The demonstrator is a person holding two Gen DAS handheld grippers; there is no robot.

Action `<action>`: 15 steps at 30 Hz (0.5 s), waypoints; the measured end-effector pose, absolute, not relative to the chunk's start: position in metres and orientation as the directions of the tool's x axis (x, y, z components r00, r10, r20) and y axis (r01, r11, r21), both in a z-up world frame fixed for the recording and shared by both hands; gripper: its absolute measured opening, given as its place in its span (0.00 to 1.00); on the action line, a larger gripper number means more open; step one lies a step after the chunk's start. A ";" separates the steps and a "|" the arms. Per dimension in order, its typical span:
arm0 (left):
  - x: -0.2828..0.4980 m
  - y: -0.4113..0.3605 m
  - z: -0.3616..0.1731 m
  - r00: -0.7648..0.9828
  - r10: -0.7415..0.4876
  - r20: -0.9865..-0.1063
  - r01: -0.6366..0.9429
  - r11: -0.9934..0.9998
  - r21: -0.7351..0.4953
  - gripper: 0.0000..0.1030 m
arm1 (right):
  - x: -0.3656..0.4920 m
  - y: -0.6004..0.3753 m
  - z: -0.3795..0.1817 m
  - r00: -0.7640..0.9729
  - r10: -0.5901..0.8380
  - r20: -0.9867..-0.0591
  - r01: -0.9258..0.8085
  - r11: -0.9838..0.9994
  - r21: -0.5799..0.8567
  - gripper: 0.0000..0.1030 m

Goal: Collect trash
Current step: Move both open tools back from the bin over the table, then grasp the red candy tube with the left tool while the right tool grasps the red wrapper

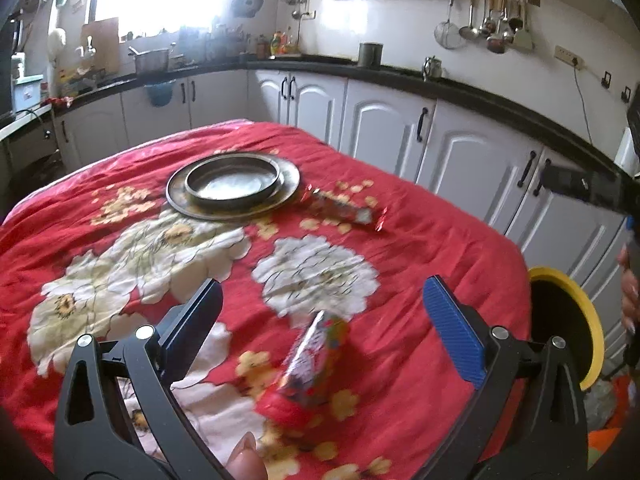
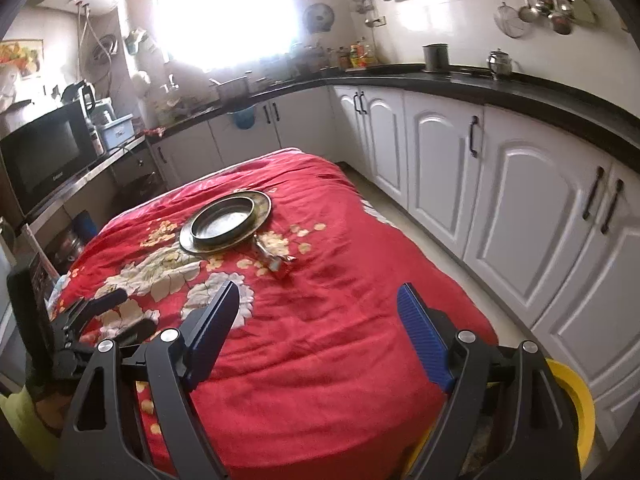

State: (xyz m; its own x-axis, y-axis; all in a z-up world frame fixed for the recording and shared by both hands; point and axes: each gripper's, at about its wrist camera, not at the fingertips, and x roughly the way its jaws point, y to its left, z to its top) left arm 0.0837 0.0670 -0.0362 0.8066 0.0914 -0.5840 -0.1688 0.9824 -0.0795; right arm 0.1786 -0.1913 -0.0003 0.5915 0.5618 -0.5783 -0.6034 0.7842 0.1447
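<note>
In the left wrist view a colourful snack wrapper (image 1: 312,364) lies on the red flowered cloth (image 1: 420,240), low between the fingers of my left gripper (image 1: 323,284). That gripper is open wide and its pads stand clear of the wrapper. A second crumpled wrapper (image 1: 344,210) rests farther off, just right of the metal plate (image 1: 232,184). My right gripper (image 2: 318,290) hangs open over the near part of the cloth (image 2: 340,340) with nothing between its fingers. The far wrapper (image 2: 276,260) lies well ahead of it, beside the plate (image 2: 224,220). The left gripper (image 2: 116,312) shows at the left.
A yellow-rimmed bin (image 1: 568,320) stands on the floor off the table's right side, also low right in the right wrist view (image 2: 572,392). White cabinets (image 2: 520,220) under a black counter run along the right. A microwave (image 2: 44,156) sits at the left. A hand (image 1: 630,292) shows at the right edge.
</note>
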 end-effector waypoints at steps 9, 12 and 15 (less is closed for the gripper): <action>0.088 0.078 -0.061 0.746 0.043 -0.665 -0.139 0.986 -0.092 0.89 | 0.205 -0.131 -0.020 0.542 0.564 -0.623 -0.663 0.742 0.095 0.76; 0.091 0.080 -0.068 0.726 0.034 -0.687 -0.136 0.986 -0.095 0.89 | 0.218 -0.113 -0.032 0.525 0.553 -0.647 -0.677 0.732 0.077 0.76; 0.094 0.080 -0.073 0.716 0.012 -0.698 -0.124 0.986 -0.111 0.84 | 0.231 -0.092 -0.049 0.505 0.526 -0.684 -0.692 0.721 0.044 0.76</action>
State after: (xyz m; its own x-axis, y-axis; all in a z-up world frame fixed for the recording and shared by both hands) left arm 0.0936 0.0800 -0.0732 0.7163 0.0118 -0.6977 -0.1245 0.9860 -0.1112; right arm 0.2309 -0.0920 -0.0488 0.5052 0.5263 -0.6839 -0.6915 0.7210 0.0441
